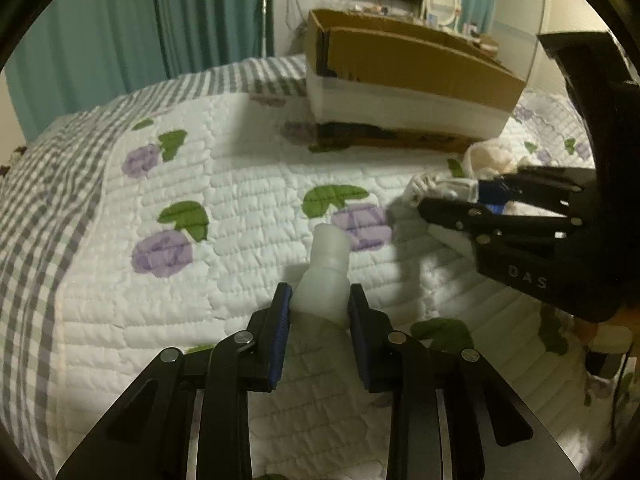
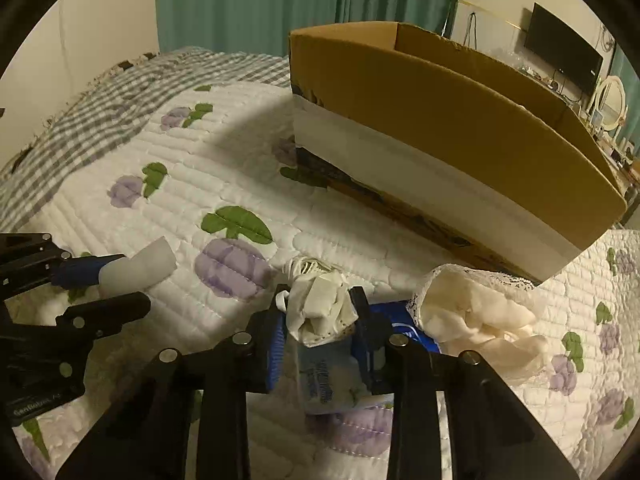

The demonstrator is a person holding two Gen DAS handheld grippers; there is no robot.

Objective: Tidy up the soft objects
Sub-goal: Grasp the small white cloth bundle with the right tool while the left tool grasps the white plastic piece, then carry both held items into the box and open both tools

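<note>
My left gripper (image 1: pixel 319 294) is shut on a white soft roll (image 1: pixel 326 268) that lies on the quilt and sticks out forward past the pads. The right wrist view shows that same roll (image 2: pixel 138 266) in the left gripper (image 2: pixel 128 280) at the far left. My right gripper (image 2: pixel 320 298) is shut on a crumpled white cloth bundle (image 2: pixel 320 304) with thin cords, which lies over a pale blue printed packet (image 2: pixel 324 380). The left wrist view shows the right gripper (image 1: pixel 452 196) at the right, on the bundle (image 1: pixel 436 184).
An open cardboard box (image 2: pixel 440 120) with a white band stands on the bed beyond both grippers. A cream lace-edged cloth (image 2: pixel 472 312) lies crumpled to the right, over something blue (image 2: pixel 404 320). The flowered quilt (image 1: pixel 200 184) covers the bed. Teal curtains hang behind.
</note>
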